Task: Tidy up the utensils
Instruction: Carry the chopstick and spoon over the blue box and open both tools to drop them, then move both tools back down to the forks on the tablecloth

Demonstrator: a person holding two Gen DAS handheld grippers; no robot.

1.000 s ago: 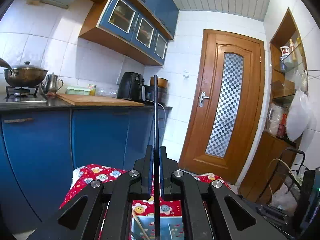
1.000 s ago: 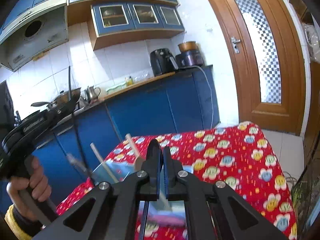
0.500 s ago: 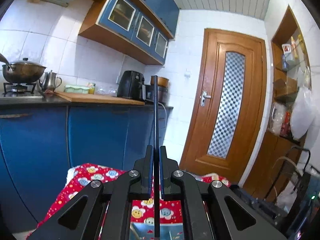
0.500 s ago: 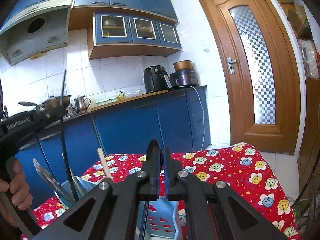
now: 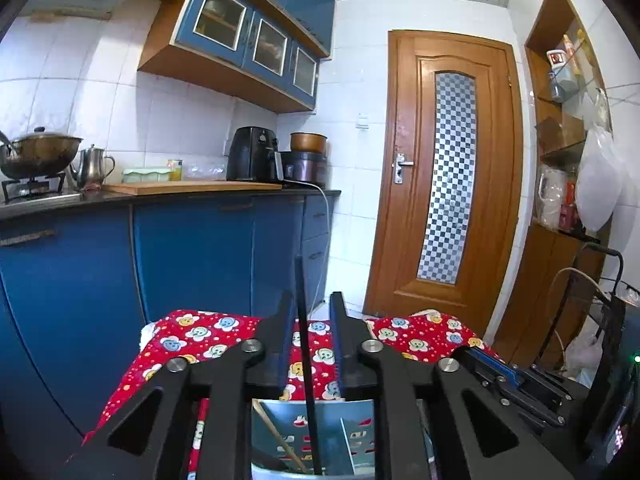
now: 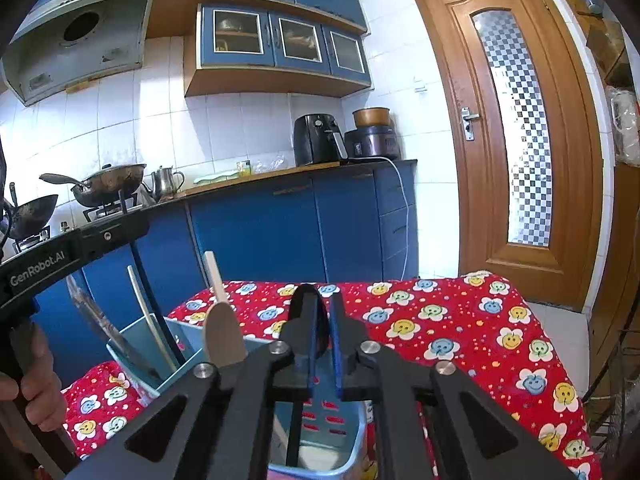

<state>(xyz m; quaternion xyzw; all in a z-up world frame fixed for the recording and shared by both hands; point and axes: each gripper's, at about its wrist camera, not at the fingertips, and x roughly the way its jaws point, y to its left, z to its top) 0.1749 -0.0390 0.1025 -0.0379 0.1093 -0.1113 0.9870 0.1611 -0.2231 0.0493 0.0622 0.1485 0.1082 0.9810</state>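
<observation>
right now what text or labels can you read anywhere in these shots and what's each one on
"GenRobot.AI": white lettering on the black body of the left gripper, seen in the right wrist view.
Air fryer: a small mark on its front, too small to read.
Jars and packets on the shelf by the door: labels blurred, unreadable.

Both wrist cameras low over the table [image 6: 460, 320], facing ahead — sharing counter [image 5: 200, 192], door [image 5: 452, 168].

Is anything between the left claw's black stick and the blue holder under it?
Nothing visible. The black stick's lower end already stands inside the blue holder, beside a wooden stick; the left claw's jaws are opening around it.
</observation>
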